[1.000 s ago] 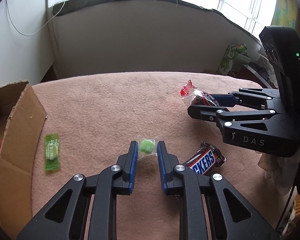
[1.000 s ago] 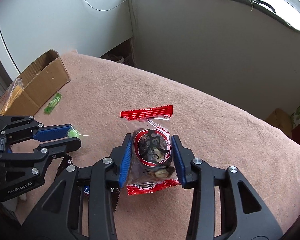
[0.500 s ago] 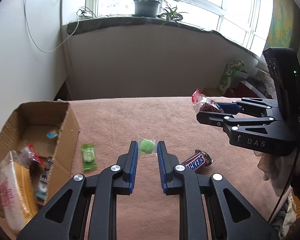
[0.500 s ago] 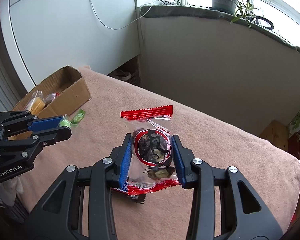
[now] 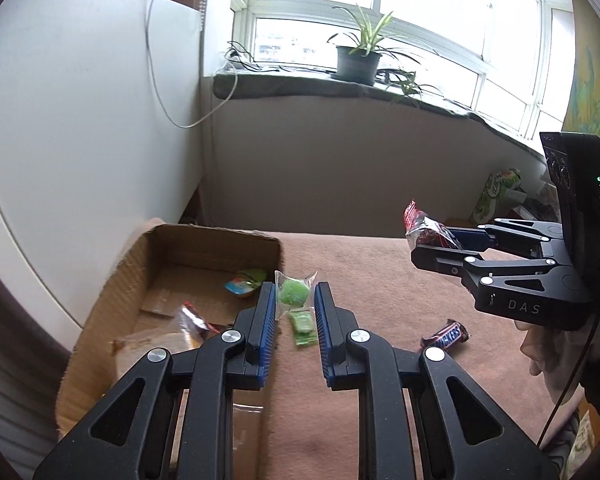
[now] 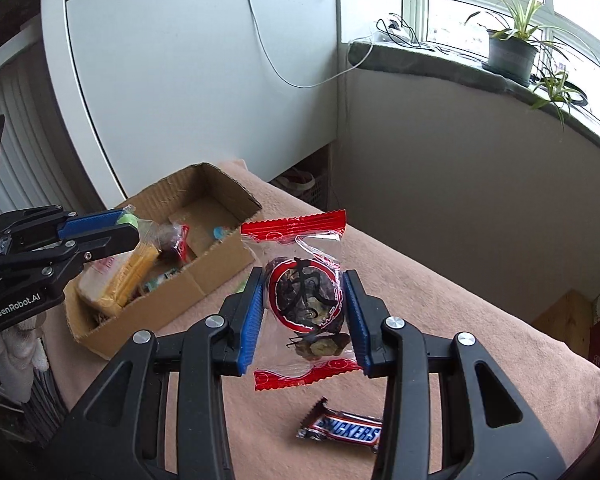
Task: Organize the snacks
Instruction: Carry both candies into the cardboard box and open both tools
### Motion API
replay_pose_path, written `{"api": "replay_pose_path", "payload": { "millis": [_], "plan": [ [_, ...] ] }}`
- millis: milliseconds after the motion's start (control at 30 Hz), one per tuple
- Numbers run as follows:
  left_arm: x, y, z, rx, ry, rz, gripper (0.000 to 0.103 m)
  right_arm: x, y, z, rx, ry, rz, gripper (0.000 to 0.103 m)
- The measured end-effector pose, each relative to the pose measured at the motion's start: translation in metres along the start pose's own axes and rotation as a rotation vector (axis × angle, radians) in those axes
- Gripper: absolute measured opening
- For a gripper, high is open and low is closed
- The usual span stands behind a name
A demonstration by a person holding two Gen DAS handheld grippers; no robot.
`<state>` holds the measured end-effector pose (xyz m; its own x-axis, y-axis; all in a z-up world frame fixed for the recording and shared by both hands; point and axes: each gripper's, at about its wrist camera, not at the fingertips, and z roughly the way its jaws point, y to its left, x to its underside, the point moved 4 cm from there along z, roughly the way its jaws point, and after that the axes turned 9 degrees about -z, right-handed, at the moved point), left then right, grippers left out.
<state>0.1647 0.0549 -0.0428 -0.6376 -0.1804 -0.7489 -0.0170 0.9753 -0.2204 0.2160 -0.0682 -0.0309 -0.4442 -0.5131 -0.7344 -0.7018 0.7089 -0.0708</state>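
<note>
My left gripper (image 5: 294,300) is shut on a small green candy in clear wrap (image 5: 293,293) and holds it in the air near the right wall of an open cardboard box (image 5: 276,246). My right gripper (image 6: 304,300) is shut on a red-edged clear packet with a dark snack (image 6: 302,300), lifted above the table; the packet also shows in the left wrist view (image 5: 426,230). The box (image 6: 160,308) holds several snacks. A green flat packet (image 5: 303,326) and a Snickers bar (image 5: 446,336) (image 6: 346,432) lie on the pink tablecloth (image 5: 380,280).
A white wall panel (image 5: 80,140) stands behind the box. A windowsill with potted plants (image 5: 356,62) runs along the back. Bags and cartons (image 5: 498,194) sit beyond the table's far right edge.
Both grippers have risen from the table with their snacks and moved left toward the box. The box interior has come into view.
</note>
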Motion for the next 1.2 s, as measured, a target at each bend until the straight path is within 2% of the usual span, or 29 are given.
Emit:
{"api": "replay_pose_path", "payload": {
  "millis": [267,467,833,1200],
  "plan": [
    [-0.011,0.053,-0.002,-0.071,-0.008,-0.062,0.018,-0.034,0.031,0.032,-0.069,0.000,0.005,0.040],
    [-0.012,0.080,0.006,-0.090,0.010,-0.115,0.018,-0.047,0.051,0.057,-0.094,0.019,-0.001,0.040],
    [-0.016,0.098,0.020,-0.096,0.025,-0.131,0.018,-0.054,0.072,0.094,-0.101,0.070,-0.032,0.040],
    [-0.017,0.104,0.025,-0.095,0.027,-0.139,0.018,-0.059,0.074,0.107,-0.100,0.104,-0.057,0.040]
  ]
}}
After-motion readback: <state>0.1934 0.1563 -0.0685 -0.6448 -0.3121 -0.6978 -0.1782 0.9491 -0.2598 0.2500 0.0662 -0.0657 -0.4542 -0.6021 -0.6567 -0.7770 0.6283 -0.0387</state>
